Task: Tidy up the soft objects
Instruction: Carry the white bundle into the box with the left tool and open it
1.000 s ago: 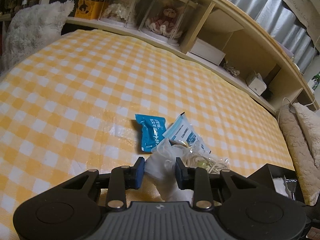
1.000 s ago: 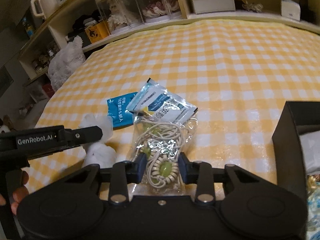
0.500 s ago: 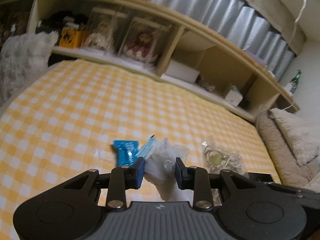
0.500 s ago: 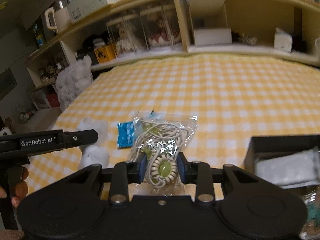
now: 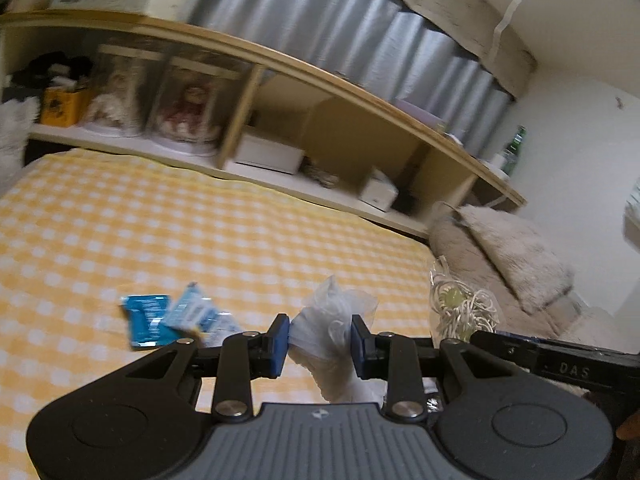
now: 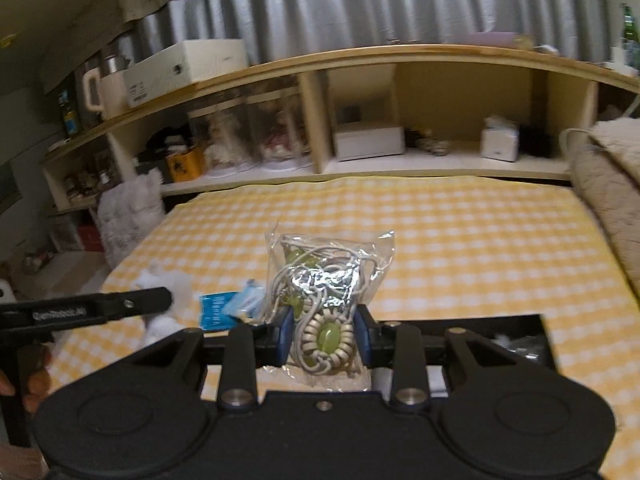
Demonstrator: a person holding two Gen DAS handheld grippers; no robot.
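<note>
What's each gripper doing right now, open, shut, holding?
Left gripper: shut on the white bag.
Right gripper: shut on the clear cord bag.

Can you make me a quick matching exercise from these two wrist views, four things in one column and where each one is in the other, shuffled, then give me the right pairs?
Things:
1. clear bag of cords
2. white crumpled bag
3. blue packet
4. white box

Places:
A. lying on the yellow checked cloth
B. clamped in the left claw
C. on the shelf behind the bed
D. clamped in the right claw

Pairs: 1-D, 2-B, 3-A, 4-C
</note>
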